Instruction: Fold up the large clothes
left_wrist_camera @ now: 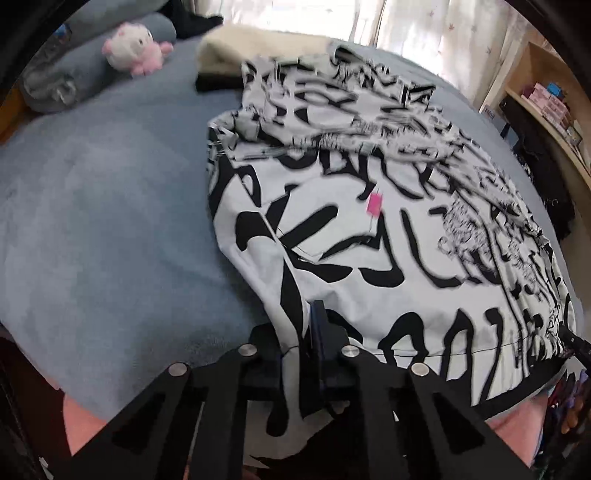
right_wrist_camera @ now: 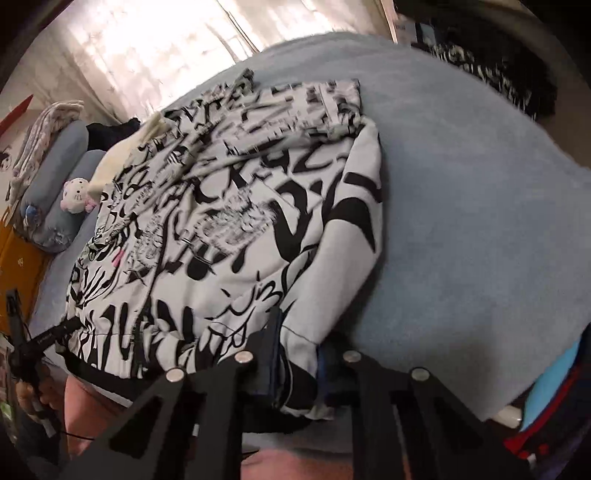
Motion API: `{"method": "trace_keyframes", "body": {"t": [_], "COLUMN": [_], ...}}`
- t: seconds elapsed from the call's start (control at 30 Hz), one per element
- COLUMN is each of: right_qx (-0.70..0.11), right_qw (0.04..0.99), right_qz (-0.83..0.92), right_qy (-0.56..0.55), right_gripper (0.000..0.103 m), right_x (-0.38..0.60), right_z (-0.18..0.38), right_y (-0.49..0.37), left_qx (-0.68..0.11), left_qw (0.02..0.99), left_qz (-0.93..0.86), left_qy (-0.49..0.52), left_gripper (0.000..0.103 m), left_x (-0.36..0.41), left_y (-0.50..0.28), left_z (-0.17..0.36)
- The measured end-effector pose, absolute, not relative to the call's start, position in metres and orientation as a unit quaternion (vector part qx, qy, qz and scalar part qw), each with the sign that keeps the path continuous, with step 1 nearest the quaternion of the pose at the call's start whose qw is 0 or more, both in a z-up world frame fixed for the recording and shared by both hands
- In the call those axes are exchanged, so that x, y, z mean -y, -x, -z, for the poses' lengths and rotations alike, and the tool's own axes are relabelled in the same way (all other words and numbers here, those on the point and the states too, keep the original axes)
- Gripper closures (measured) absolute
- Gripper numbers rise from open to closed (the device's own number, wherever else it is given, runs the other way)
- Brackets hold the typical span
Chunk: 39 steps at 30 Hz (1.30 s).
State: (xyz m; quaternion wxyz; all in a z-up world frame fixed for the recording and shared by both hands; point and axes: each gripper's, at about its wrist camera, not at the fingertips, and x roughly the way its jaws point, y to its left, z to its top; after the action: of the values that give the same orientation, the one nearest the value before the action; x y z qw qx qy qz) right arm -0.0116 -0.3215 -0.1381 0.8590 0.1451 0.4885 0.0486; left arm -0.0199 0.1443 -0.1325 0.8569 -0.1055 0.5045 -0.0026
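Blue bed (left_wrist_camera: 110, 229), black-and-white garment (left_wrist_camera: 369, 221), print lettering unreadable, pink tag (left_wrist_camera: 373, 204)

Daylight pours through the curtains (left_wrist_camera: 424, 26) at the top of my left view and the upper left of my right view (right_wrist_camera: 147, 48), blown out to near white. The printed garment (left_wrist_camera: 388, 206) smears with motion blur, worst toward its far end. Both frames bulge fisheye-style, with dark vignetted corners and soft shadows.
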Motion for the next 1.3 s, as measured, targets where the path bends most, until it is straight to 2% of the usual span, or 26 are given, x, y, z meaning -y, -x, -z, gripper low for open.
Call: {"method": "trace_keyframes", "body": {"t": [0.33, 0.57, 0.67, 0.87, 1.1, 1.2, 1.23, 1.27, 1.3], "right_qx": [-0.417, -0.367, -0.347, -0.331, -0.361, -0.387, -0.395, -0.404, -0.417], "right_qw": [0.891, 0.895, 0.895, 0.882, 0.873, 0.872, 0.871, 0.869, 0.864], "right_qz": [-0.088, -0.111, -0.108, -0.11, -0.064, -0.037, -0.031, -0.028, -0.028], "right_qy": [-0.158, -0.226, -0.259, -0.319, -0.321, -0.296, -0.29, -0.285, -0.282], "right_gripper": [0.091, 0.092, 0.092, 0.091, 0.09, 0.086, 0.084, 0.081, 0.074], "right_x": [0.319, 0.343, 0.358, 0.371, 0.369, 0.36, 0.355, 0.353, 0.35], "right_z": [0.057, 0.006, -0.01, -0.029, -0.009, 0.009, 0.015, 0.023, 0.035], "right_y": [0.042, 0.046, 0.027, -0.072, -0.218, -0.272, -0.284, -0.296, -0.314], "left_qx": [-0.448, -0.434, -0.421, -0.405, -0.431, -0.446, -0.452, -0.458, -0.462], "left_qw": [0.878, 0.86, 0.857, 0.862, 0.856, 0.853, 0.849, 0.846, 0.842], "left_qz": [0.058, 0.085, 0.08, 0.08, 0.064, 0.056, 0.052, 0.051, 0.047], "left_qy": [0.16, 0.253, 0.287, 0.296, 0.276, 0.266, 0.267, 0.269, 0.275], "left_gripper": [0.097, 0.097, 0.097, 0.096, 0.091, 0.083, 0.074, 0.058, 0.049], "left_x": [-0.162, -0.199, -0.219, -0.227, -0.218, -0.215, -0.215, -0.216, -0.217], "left_y": [0.06, 0.06, 0.033, -0.059, -0.194, -0.24, -0.254, -0.266, -0.279], "left_z": [0.056, 0.006, -0.013, -0.035, -0.006, 0.016, 0.025, 0.033, 0.042]}}
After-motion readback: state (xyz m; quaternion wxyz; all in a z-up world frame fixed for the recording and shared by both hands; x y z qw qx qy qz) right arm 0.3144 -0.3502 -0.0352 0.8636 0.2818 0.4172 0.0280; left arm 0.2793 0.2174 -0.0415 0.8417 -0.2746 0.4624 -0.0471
